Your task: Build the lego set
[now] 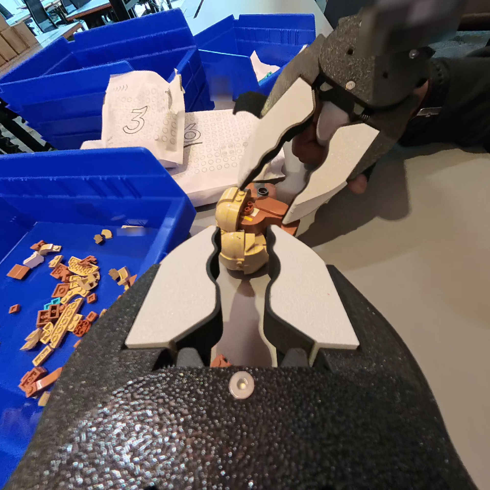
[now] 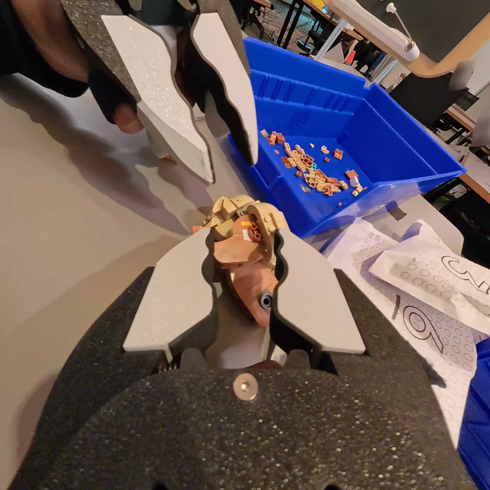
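A partly built lego model, with tan rounded parts (image 1: pixel 242 254) and a brown body (image 1: pixel 267 212), sits between both grippers over the grey table (image 1: pixel 397 278). My right gripper (image 2: pixel 242 236) is shut on the lego model (image 2: pixel 246 265), its fingers on either side of the brown body; in the left wrist view it (image 1: pixel 265 201) reaches in from the upper right. My left gripper (image 1: pixel 242 233) is open, its tips beside the tan end. In the right wrist view it (image 2: pixel 232 169) hangs just above the tan end with nothing between its fingers.
A blue bin (image 1: pixel 92 185) holding several loose tan and brown pieces (image 1: pixel 66 297) stands left of the model; it also shows in the right wrist view (image 2: pixel 305 100). White numbered paper bags (image 1: pixel 143 119) (image 2: pixel 437 278) lie behind. More blue bins (image 1: pixel 119 58) stand at the back. Tip to tip, the grippers are about 4 centimetres apart.
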Action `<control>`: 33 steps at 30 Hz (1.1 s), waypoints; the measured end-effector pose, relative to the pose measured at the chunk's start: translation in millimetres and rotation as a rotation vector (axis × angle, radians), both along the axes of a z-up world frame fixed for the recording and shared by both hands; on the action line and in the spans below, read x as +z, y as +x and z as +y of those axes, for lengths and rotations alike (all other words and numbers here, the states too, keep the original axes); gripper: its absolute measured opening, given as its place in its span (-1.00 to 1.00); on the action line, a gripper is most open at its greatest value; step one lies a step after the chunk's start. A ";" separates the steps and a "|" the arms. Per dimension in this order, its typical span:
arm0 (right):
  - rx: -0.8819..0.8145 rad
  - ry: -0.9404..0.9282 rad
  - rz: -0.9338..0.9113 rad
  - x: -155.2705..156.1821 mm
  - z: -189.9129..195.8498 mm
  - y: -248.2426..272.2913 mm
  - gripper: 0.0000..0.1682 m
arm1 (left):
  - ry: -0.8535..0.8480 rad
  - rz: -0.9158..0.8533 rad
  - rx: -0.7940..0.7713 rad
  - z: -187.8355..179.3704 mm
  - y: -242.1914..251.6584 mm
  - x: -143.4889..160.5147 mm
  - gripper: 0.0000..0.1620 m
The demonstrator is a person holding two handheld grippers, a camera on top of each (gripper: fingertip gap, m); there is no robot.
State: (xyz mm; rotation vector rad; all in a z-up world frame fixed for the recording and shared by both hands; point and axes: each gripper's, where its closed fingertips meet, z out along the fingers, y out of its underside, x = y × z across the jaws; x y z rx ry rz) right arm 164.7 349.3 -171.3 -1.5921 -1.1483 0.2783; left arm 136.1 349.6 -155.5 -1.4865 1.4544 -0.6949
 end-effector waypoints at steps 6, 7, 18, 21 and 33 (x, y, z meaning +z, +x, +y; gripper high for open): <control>0.013 -0.002 0.004 -0.1 -0.4 -1.9 -0.50 | -0.024 0.008 0.005 7.7 7.0 -0.1 -0.60; 0.013 -0.002 0.003 0.0 -0.2 -2.0 -0.50 | -0.029 0.010 0.004 9.1 8.7 0.1 -0.60; 0.022 -0.006 0.007 -0.1 -0.7 -2.3 -0.49 | -0.048 0.151 -0.070 21.8 25.9 -9.2 -0.56; 0.026 -0.008 0.008 -0.2 -1.1 -2.4 -0.49 | -0.067 0.186 -0.093 22.8 28.4 -14.1 -0.55; 0.028 -0.003 0.006 -0.4 -1.8 -2.1 -0.49 | -0.162 0.149 -0.119 19.2 29.8 -17.4 -0.70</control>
